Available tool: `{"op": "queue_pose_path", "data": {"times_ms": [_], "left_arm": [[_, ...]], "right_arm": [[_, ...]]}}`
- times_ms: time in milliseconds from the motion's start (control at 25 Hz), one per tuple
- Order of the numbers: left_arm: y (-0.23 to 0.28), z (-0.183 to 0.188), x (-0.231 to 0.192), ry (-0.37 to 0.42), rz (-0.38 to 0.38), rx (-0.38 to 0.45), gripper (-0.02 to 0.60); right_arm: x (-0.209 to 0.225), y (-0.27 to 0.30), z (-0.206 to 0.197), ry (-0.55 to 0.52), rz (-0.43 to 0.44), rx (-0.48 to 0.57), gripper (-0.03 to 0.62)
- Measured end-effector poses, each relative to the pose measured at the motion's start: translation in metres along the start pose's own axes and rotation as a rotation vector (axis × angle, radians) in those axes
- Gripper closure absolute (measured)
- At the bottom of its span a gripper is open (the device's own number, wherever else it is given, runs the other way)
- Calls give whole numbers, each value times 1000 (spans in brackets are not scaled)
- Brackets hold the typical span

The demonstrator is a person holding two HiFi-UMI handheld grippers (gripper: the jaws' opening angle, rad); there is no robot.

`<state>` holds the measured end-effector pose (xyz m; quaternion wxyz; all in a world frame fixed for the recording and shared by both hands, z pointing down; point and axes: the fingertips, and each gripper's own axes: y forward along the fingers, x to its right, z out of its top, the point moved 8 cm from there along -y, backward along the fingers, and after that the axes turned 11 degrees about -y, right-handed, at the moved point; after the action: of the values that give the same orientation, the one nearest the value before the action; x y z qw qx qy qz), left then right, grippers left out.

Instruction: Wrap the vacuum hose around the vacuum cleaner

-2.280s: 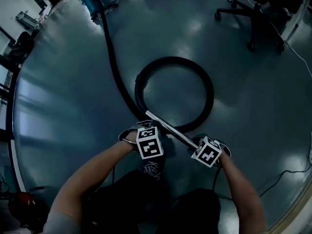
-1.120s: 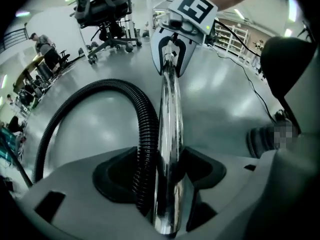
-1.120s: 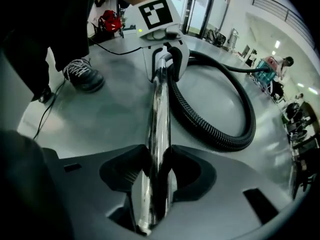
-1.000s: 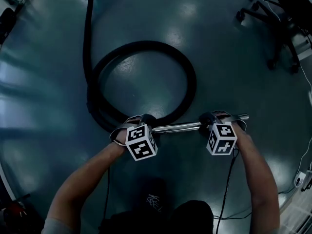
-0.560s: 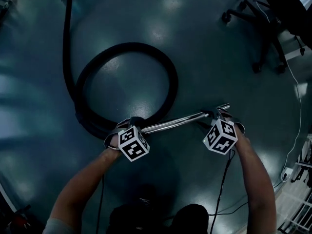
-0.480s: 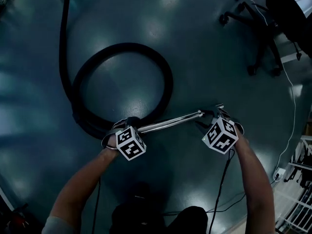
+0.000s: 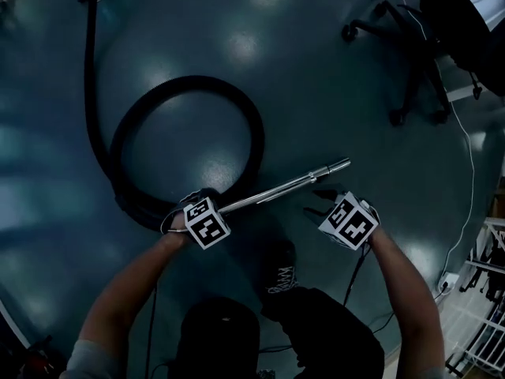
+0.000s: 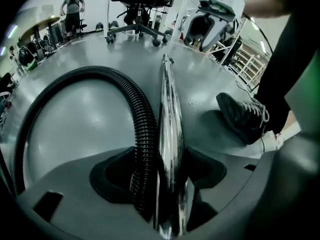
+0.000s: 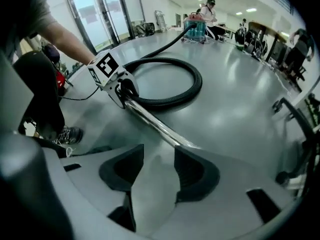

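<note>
A black ribbed hose lies in a loop on the floor, and its tail runs up to the teal and red vacuum cleaner. The hose ends in a chrome wand. My left gripper is shut on the wand where it meets the hose; the wand runs straight out between the jaws. My right gripper hovers just short of the wand's free end. It is open, with only floor between its jaws, and the wand passes beyond its right jaw.
An office chair stands at the upper right, and a thin cable trails over the floor on the right. My shoe is below the wand. A metal rack is at the right edge. A person sits by the vacuum cleaner.
My right gripper has come off the wand's free end and drawn back toward me. The wand's free end has swung up and away, and my left gripper has moved left with it.
</note>
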<state>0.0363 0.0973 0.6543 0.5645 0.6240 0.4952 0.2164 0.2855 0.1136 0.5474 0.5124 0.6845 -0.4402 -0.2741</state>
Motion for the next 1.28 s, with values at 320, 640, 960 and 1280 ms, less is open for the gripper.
{"op": "queue_pose_path", "data": {"times_ms": [320,640,960,1280], "left_arm": [[1,45,-26,-67,-38,3,281],[4,76,-53,-205,-45,-2,284],[7,100,-66,-343,-17,58,295],[11,117,-92,-511,89,196,344]], "right_arm": [[21,95,24,177,65,132,418],[92,112,39,346,45,243,453],[172,111,85,171,-5,220,482],[215,118,129,29,-42,165,482]]}}
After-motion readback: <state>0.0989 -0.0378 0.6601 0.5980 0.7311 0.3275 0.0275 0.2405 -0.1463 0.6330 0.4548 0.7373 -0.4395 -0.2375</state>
